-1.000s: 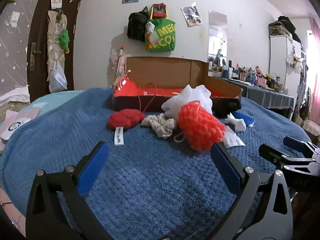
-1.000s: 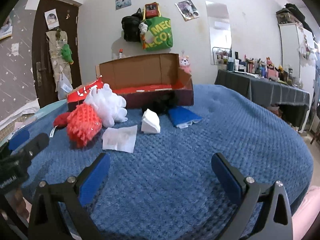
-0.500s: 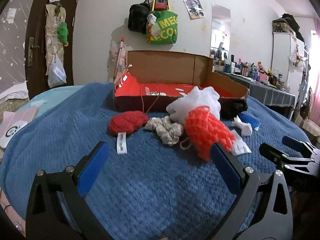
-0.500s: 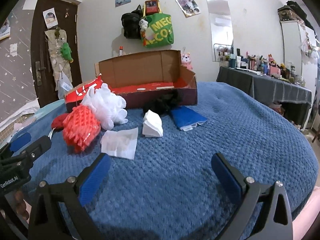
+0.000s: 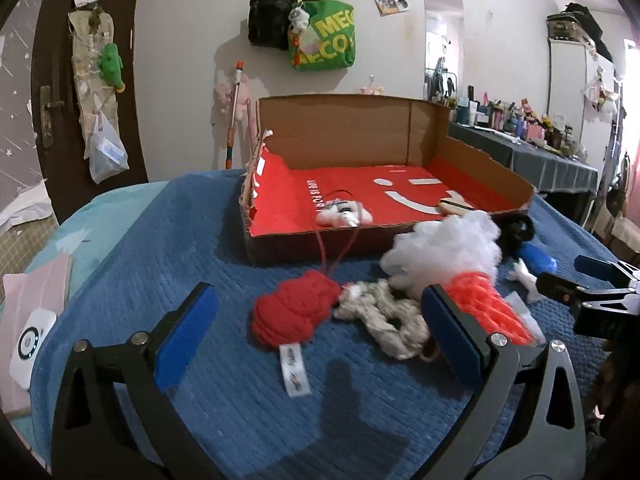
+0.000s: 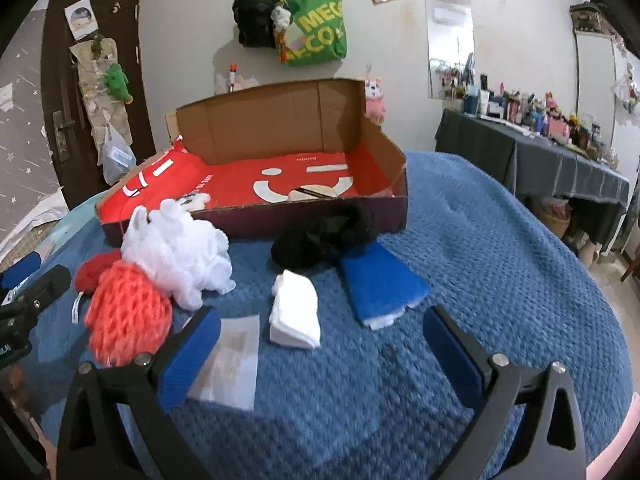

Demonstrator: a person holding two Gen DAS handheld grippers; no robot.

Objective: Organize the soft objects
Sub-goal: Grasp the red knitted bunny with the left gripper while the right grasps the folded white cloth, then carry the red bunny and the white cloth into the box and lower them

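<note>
Left gripper hovering with jaws wide apart, facing red knit bundle lying dead ahead between them; right gripper likewise gaping, farther off.

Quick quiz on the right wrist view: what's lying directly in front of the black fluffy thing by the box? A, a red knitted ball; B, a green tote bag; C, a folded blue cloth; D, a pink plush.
C: the folded blue cloth lies on the blanket just in front of the black fluffy item, which sits against the cardboard box.
</note>
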